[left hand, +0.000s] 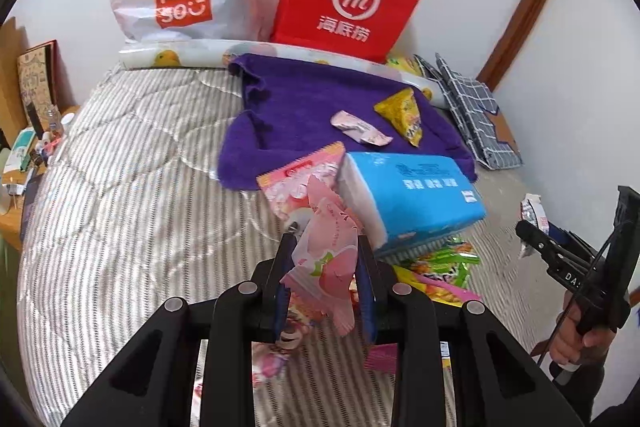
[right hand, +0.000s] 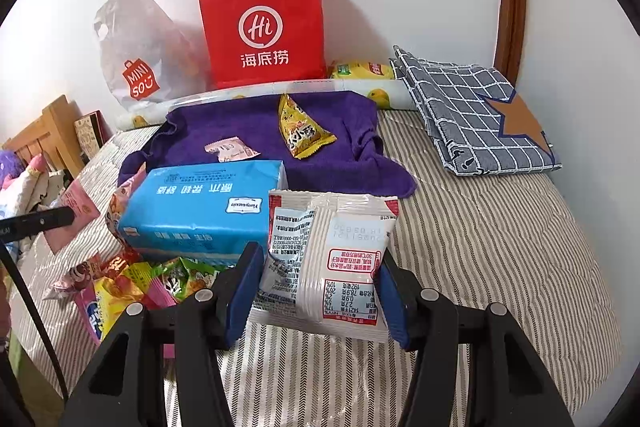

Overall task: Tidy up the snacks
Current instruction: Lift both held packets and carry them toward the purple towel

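My left gripper (left hand: 324, 247) is shut on a pink peach-print snack packet (left hand: 326, 259), held above the striped bedspread (left hand: 120, 187). In the right wrist view my right gripper (right hand: 320, 259) is shut on a white snack packet (right hand: 332, 259) with red-framed print. A purple towel (right hand: 248, 131) lies farther back on the bed. On it rest a yellow triangular snack (right hand: 302, 133) and a small pink candy wrapper (right hand: 230, 150). A pile of mixed snack packets (right hand: 132, 287) sits beside a blue tissue pack (right hand: 200, 207). My right gripper (left hand: 532, 235) shows at the right edge of the left wrist view.
A red paper bag (right hand: 264, 27) and a white plastic Miniso bag (right hand: 136, 55) stand against the wall behind a rolled mat (right hand: 280, 91). A folded checked cloth (right hand: 476, 107) lies at the back right. A cluttered wooden side table (left hand: 24, 163) is left of the bed.
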